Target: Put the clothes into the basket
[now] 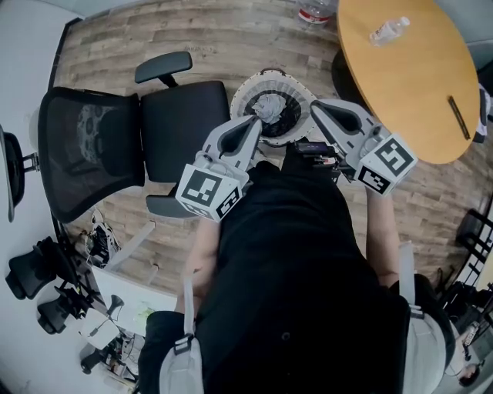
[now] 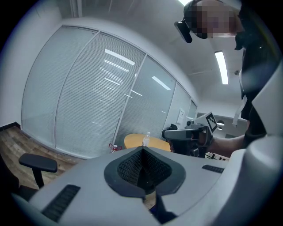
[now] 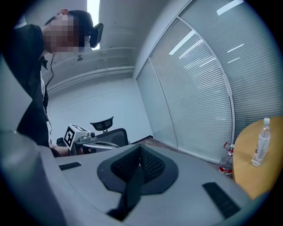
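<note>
A round white basket (image 1: 245, 92) stands on the wood floor just ahead of me, with a crumpled grey garment (image 1: 269, 106) lying inside it. Both grippers are held level above its near side. My left gripper (image 1: 257, 121) points at the basket's near left rim and is shut with nothing between its pads (image 2: 132, 165). My right gripper (image 1: 316, 107) hovers at the basket's right rim, its jaws also closed together and empty. In the right gripper view, the pads (image 3: 148, 163) meet along one line. Neither gripper view shows the basket or the garment.
A black office chair (image 1: 181, 127) stands directly left of the basket. A round wooden table (image 1: 416, 85) with a water bottle (image 1: 389, 29) is at the right. A red-labelled bottle (image 1: 316, 9) stands on the floor beyond. Glass walls with blinds (image 2: 88, 97) enclose the room.
</note>
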The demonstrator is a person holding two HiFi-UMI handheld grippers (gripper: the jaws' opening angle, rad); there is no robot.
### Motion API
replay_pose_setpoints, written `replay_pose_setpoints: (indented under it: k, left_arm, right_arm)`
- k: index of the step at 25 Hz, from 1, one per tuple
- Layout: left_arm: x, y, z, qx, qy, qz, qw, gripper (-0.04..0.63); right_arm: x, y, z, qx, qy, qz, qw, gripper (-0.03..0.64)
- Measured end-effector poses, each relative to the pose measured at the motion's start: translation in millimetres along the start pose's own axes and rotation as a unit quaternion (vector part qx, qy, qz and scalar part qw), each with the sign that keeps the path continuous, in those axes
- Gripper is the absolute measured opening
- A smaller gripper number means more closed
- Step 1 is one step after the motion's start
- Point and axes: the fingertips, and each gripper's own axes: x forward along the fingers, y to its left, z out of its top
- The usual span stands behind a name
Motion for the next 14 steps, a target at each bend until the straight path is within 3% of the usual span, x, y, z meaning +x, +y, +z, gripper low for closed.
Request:
replay_pose_setpoints:
  k: [14]
  left_arm:
    - [6.5,0.3,-5.7,-0.002,0.010,-0.001,0.9999,0.012]
  right_arm:
    - [-0.1,0.0,-3.7,-0.006,0.007,0.008,1.000,0.015]
